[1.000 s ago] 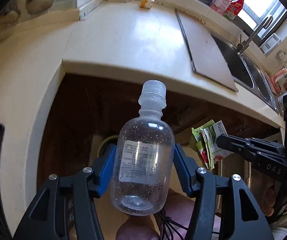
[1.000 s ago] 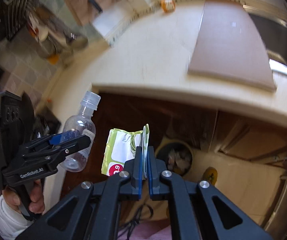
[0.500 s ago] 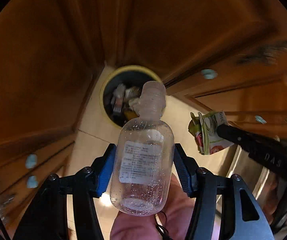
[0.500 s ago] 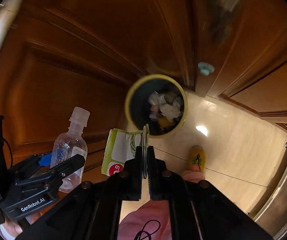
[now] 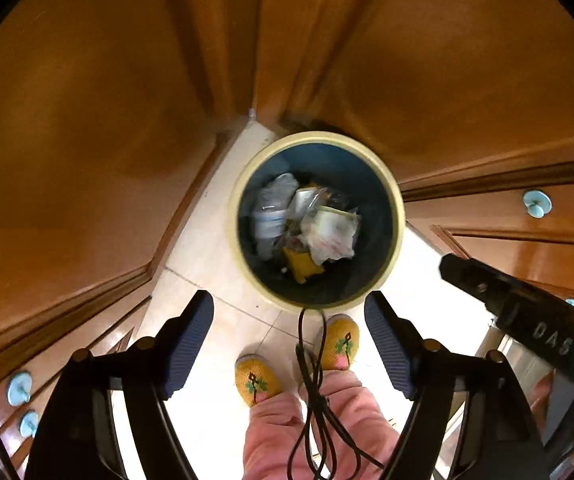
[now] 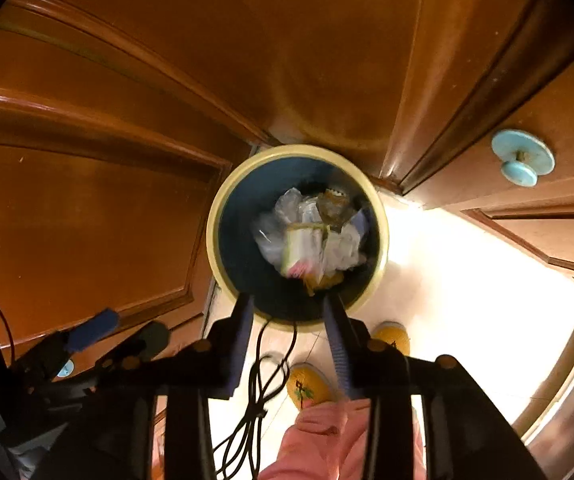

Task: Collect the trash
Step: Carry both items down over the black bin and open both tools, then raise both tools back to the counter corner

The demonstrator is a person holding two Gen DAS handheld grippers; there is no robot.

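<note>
Since our left gripper (image 5: 289, 344) now hangs wide apart and empty over the bin (image 5: 316, 142), we judge the bottle (image 5: 271, 210) has dropped in; it lies among the rubbish, where half a second ago we still clamped it. From the right gripper (image 6: 289, 340), likewise spread and empty, the green packet (image 6: 301, 250) it pinched earlier blurs inside the bin (image 6: 297, 154).

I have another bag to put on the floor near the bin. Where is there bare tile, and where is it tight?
Bare tile lies right of the round yellow-rimmed trash bin, toward the wooden cabinet with the pale blue knob. A narrower strip runs left of the bin along the wooden doors. In front it is crowded: yellow slippers and a dangling black cable.
</note>
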